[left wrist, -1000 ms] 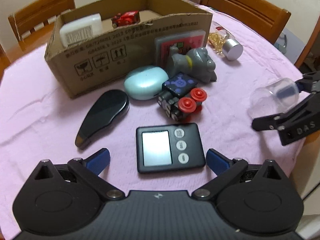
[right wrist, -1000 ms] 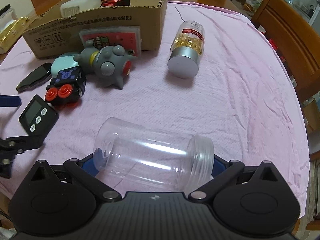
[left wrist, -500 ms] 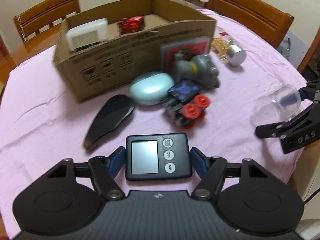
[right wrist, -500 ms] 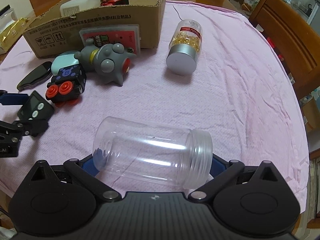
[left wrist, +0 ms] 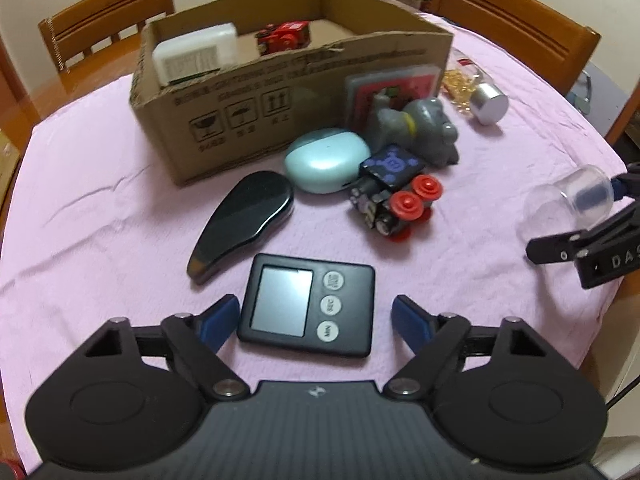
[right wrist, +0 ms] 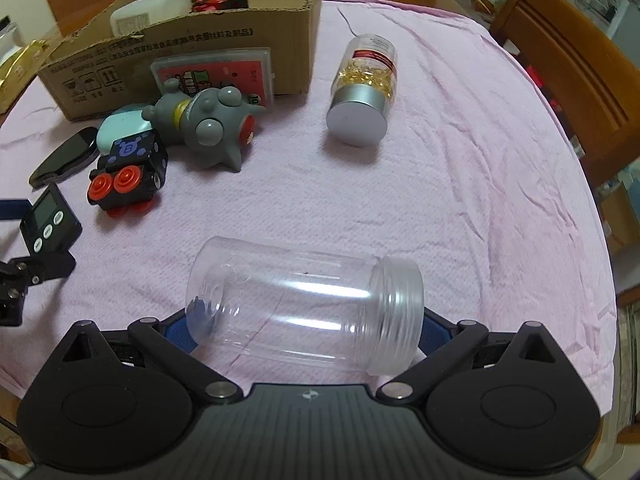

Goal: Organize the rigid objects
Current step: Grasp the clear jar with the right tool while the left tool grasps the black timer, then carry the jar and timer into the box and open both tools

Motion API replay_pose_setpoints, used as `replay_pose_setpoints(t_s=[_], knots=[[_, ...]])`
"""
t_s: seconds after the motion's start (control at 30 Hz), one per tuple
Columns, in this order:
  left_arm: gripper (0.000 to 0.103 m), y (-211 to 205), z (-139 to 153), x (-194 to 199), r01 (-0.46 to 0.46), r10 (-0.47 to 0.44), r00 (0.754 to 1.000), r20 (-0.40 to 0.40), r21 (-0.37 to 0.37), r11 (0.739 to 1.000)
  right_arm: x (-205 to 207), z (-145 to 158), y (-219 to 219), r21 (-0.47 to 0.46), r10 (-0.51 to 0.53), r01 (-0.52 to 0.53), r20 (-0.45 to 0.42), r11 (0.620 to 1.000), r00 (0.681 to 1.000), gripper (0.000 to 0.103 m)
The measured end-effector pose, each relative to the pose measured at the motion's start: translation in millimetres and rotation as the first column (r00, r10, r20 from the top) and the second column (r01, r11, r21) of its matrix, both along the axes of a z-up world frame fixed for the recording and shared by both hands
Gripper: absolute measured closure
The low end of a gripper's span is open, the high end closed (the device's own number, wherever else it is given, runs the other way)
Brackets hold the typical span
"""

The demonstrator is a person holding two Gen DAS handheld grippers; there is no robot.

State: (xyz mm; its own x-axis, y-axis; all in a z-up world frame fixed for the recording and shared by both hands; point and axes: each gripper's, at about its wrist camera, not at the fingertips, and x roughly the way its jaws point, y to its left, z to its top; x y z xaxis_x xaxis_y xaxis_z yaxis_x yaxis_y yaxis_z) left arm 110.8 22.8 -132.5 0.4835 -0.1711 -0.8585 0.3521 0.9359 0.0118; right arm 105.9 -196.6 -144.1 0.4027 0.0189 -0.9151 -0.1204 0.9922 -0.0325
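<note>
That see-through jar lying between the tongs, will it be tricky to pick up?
Probably light: the clear jar looks empty and thin-walled. It lies on its side on the pink cloth, so it could roll if nudged. Its smooth plastic may slip, though the right tongs bracket both ends.

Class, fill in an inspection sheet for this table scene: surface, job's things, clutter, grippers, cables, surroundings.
Surface: pink cloth, wrinkled.
Job's things: cardboard box holding a white container and a red toy; timer, clear jar, capsule bottle, grey figure outside it.
Clutter: nothing seen.
Grippers: left gripper opening, timer between the jaws; right gripper clamps the jar.
Cables: nothing seen.
Surroundings: wooden chairs.
</note>
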Motion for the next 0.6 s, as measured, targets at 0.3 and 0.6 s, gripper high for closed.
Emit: replay_pose_setpoints(t_s=[0.3, 0.6], knots=[[0.021, 0, 2, 7, 0.049, -0.049, 0.999, -0.019, 0.008, 0.999, -1, 13, 3, 0.073, -0.05, 0.048, 0.023, 0.996, 0.999, 0.0], [0.033, 3, 4, 12, 0.057, -0.056, 0.998, -0.026, 0.007, 0.998, -6, 14, 21, -0.054, 0.022, -0.021, 0.014, 0.998, 1.0, 0.009]])
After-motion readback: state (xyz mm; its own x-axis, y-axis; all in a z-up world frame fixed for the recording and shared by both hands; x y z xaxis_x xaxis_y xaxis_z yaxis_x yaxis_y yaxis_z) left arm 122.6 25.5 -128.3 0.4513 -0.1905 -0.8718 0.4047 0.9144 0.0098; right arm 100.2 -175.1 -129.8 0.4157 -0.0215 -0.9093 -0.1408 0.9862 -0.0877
